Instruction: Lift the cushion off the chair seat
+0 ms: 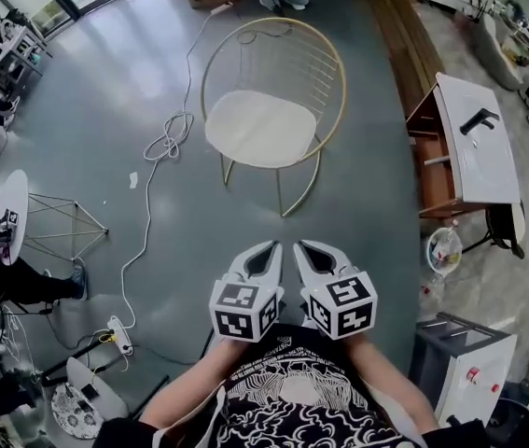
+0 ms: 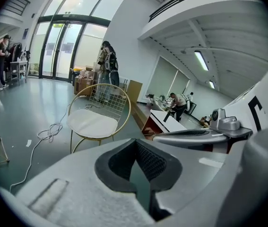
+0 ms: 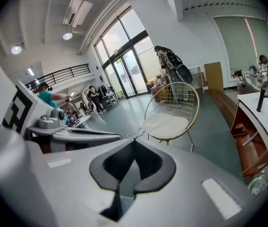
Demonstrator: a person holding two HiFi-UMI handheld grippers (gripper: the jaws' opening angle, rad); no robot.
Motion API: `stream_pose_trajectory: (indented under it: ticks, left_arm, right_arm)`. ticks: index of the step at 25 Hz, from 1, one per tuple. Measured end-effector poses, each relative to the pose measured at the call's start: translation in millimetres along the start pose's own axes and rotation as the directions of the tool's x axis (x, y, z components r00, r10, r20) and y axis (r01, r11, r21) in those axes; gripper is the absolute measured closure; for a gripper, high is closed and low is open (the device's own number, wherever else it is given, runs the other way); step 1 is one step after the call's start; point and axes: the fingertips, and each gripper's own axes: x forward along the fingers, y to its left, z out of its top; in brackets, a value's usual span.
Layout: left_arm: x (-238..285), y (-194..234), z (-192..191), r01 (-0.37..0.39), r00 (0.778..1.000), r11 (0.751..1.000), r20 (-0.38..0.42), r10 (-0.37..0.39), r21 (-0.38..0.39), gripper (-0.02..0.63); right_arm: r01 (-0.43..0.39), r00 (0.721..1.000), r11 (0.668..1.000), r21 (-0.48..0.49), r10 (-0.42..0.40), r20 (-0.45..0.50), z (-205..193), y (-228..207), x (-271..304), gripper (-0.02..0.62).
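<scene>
A cream cushion (image 1: 259, 129) lies on the seat of a round gold wire chair (image 1: 331, 59) standing on the grey floor ahead of me. Both grippers hang side by side in front of my body, well short of the chair. My left gripper (image 1: 269, 248) is shut with nothing in it, and so is my right gripper (image 1: 302, 246). In the left gripper view the cushion (image 2: 93, 123) sits beyond the closed jaw tips of the left gripper (image 2: 136, 143). In the right gripper view the cushion (image 3: 164, 123) shows past the closed tips of the right gripper (image 3: 134, 143).
A white cable (image 1: 166, 143) snakes over the floor left of the chair to a power strip (image 1: 119, 334). A white desk (image 1: 474, 147) and a wooden bench (image 1: 404, 26) stand at the right. A wire-legged side table (image 1: 59, 227) is at the left. People stand at the far end.
</scene>
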Motion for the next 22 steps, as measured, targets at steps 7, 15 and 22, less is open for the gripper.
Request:
stream_pose_trajectory:
  ticks: [7, 15, 22]
  left_arm:
    - [32, 50, 50, 0.113, 0.993, 0.994, -0.022, -0.113, -0.003, 0.617]
    - [42, 116, 79, 0.184, 0.982, 0.982, -0.025, -0.185, -0.047, 0.617]
    - [49, 140, 91, 0.214, 0.977, 0.973, -0.004, -0.215, -0.091, 0.615]
  right_arm:
    - [0.107, 0.994, 0.994, 0.032, -0.106, -0.007, 44, -6, 54, 0.598]
    - [0.178, 0.983, 0.984, 0.011, -0.178, -0.038, 74, 16, 114, 0.598]
    - [0.183, 0.980, 0.983, -0.036, -0.185, -0.073, 90, 26, 140, 0.598]
